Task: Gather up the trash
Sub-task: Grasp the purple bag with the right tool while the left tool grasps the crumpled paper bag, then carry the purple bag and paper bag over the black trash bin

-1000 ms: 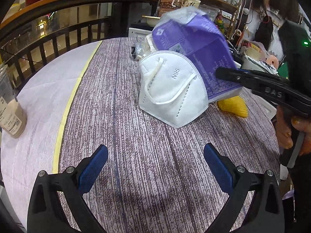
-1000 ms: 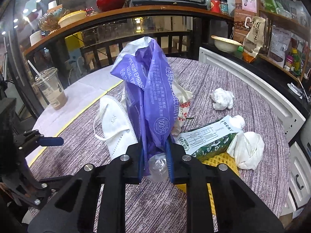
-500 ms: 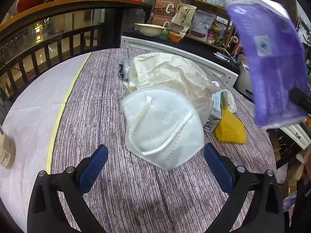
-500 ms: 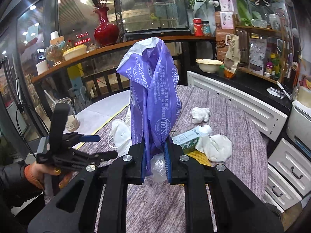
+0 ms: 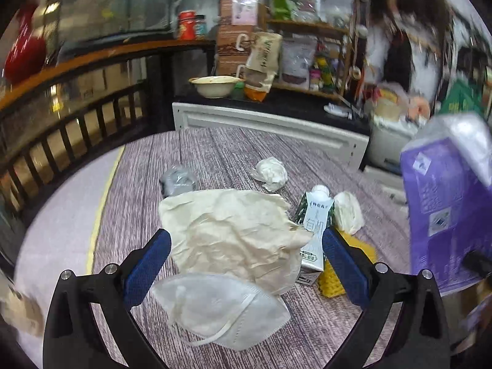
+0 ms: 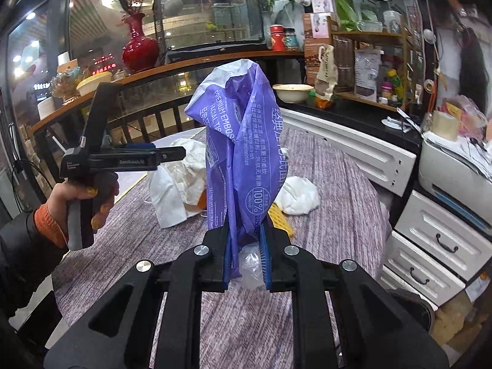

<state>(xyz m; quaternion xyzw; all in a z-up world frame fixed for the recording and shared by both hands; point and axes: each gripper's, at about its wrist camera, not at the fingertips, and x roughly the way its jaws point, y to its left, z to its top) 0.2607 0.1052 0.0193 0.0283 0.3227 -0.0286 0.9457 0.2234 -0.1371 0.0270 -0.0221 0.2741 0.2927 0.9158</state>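
Note:
My right gripper is shut on a purple tissue wrapper and holds it upright above the round table; the same purple wrapper fills the right edge of the left wrist view. My left gripper is open and empty over a white N95 mask, with a crumpled beige paper bag just beyond its pads. A milk carton, a yellow piece, two tissue wads and crumpled clear plastic lie further on. In the right wrist view a hand holds the left gripper.
The table has a striped purple cloth with a pale strip on its left. A white cabinet with a bowl stands behind it. White drawers are close on the right. A dark railing curves along the left.
The right gripper has carried the purple wrapper up and off to the right, uncovering the paper bag and carton. My left gripper moved forward over the mask and turned towards the right.

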